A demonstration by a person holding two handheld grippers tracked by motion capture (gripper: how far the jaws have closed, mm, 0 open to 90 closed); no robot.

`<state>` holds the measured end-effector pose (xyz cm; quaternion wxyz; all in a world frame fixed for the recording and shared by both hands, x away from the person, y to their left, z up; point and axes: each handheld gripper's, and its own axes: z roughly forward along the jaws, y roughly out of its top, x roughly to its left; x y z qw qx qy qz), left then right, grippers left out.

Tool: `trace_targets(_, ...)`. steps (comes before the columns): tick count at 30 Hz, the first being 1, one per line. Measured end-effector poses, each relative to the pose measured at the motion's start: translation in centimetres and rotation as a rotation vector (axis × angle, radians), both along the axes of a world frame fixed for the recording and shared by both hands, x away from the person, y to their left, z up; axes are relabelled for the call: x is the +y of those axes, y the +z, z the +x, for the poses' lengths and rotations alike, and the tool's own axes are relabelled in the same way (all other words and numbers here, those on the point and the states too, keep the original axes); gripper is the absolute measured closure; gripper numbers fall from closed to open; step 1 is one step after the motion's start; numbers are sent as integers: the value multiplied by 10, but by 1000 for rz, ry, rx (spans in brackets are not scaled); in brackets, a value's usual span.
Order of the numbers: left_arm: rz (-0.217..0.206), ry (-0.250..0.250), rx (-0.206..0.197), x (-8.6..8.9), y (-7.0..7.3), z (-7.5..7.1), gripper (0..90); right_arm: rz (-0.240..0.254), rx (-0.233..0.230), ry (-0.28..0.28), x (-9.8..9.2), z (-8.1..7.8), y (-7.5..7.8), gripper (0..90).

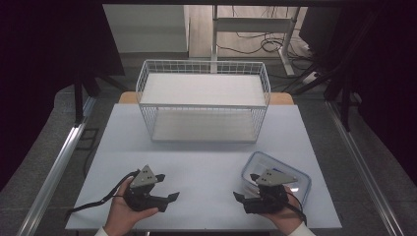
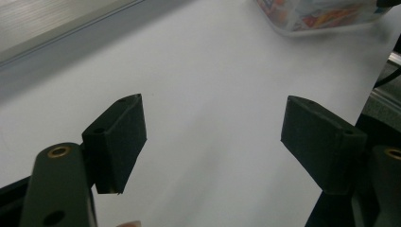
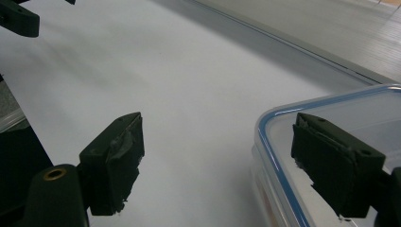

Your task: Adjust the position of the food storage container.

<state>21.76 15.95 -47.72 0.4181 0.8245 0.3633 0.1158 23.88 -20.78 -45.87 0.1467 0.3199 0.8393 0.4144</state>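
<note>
A clear plastic box with a blue-rimmed lid (image 1: 290, 172) lies at the front right of the white table (image 1: 206, 162). In the left gripper view the box (image 2: 326, 16) shows colourful contents. My right gripper (image 1: 245, 187) is held low at the box's left edge and is open. In the right gripper view, one jaw of this gripper (image 3: 220, 118) hangs over the lid (image 3: 369, 104) and the other over bare table. My left gripper (image 1: 167, 186) is at the front left, open and empty, and it (image 2: 213, 100) points across the table toward the box.
A white wire basket (image 1: 204, 101) with two shelf levels stands at the back middle of the table, open toward me. Metal rails run along both sides of the table. One jaw of the left gripper (image 3: 19, 21) shows in the right gripper view.
</note>
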Motion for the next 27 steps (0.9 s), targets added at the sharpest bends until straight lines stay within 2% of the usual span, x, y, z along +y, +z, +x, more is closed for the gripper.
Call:
trace_targets(3,7,5,-8,1,0,-2,226,12,19,6,2,1,1,182)
trace_targets(6,-1,9,-4,1,1,-2,226,8,16,0,1,2,2,188)
trace_targets(8,8,14,-7,1,1,-3,225,4,12,-20,-1,4,5,196)
trace_targets(11,1,20,-6,1,2,-3,226,25,41,-56,-9,10,17,204)
trace_targets(13,4,22,-11,1,2,-3,226,23,43,-66,-11,13,19,212)
trace_targets(14,8,23,-13,2,2,-2,226,16,42,-75,-13,16,22,215)
trace_targets(16,13,26,-19,3,2,1,226,-27,36,-97,-17,27,29,220)
trace_targets(17,13,26,-19,3,2,1,226,-27,36,-97,-17,27,29,220)
trace_targets(18,17,25,-18,3,2,2,227,-42,35,-115,-20,36,34,231)
trace_targets(25,23,22,-15,1,0,2,226,-47,26,-144,-26,57,52,301)
trace_targets(27,15,28,-22,3,1,1,226,-76,41,-165,-33,70,54,340)
